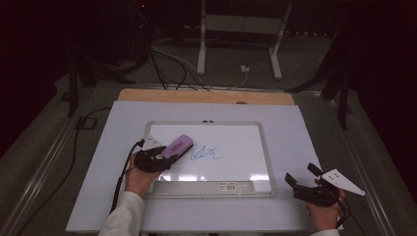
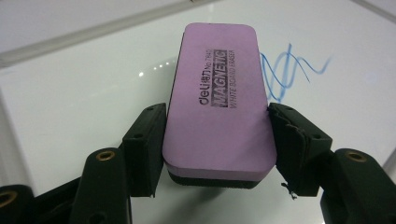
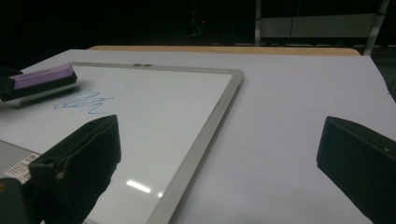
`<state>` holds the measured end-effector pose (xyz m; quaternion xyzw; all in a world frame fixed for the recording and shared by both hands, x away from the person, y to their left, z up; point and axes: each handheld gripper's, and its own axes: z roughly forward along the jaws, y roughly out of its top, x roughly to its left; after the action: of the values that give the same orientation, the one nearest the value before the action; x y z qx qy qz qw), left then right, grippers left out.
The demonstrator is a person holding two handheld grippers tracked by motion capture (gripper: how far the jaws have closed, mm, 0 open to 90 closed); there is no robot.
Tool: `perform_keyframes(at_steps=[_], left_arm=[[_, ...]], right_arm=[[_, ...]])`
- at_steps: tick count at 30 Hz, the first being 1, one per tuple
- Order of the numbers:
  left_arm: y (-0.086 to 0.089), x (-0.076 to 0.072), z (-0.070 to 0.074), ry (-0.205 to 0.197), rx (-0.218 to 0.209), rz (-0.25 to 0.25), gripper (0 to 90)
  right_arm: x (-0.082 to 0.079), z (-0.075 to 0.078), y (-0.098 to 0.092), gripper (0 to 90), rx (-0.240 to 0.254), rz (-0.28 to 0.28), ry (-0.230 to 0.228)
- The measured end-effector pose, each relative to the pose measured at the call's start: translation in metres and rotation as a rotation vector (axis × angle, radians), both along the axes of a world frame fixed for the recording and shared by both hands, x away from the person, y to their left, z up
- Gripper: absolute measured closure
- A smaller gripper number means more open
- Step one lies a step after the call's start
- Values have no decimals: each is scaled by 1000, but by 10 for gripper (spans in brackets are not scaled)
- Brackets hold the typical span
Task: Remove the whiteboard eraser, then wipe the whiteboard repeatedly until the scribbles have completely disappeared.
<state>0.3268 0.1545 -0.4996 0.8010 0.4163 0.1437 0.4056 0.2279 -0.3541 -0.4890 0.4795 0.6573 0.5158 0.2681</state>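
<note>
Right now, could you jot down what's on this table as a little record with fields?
surface: pale table with a whiteboard lying flat on it
writing: blue scribble near the board's middle
left hand-held gripper: shut on a purple eraser, just beside the scribble
eraser label: "MAGNETIC", white board eraser
right hand-held gripper: open, holding nothing, off the board's right edge
</note>
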Motion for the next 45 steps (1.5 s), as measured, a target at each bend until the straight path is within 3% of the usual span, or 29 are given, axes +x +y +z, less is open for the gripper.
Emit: perform_keyframes(at_steps=[3,6,7,8,13,21,26,32,45], left_arm=[[-4,-1,-6,13,17,-15,411],[-5,-2,-10,9,6,-22,397],[-6,-1,-10,1,2,-13,294],[-7,0,-9,-8,-1,-5,258],[-14,9,-4,-9,-8,11,205],[-29,21,-10,25,23,8,249],[-31,23,-12,47,38,2,407],[-32,23,-12,46,43,5,413],[-16,34,-10,74,64,107,417]], right_arm=[[0,0,0,3,0,0,-1],[0,0,0,3,2,0,0],[1,0,0,3,1,1,1],[1,0,0,3,0,1,0],[1,-1,1,3,-3,2,1],[1,0,-1,3,2,-1,1],[1,0,-1,3,0,0,1],[2,0,0,3,0,0,4],[1,0,-2,3,1,2,7]])
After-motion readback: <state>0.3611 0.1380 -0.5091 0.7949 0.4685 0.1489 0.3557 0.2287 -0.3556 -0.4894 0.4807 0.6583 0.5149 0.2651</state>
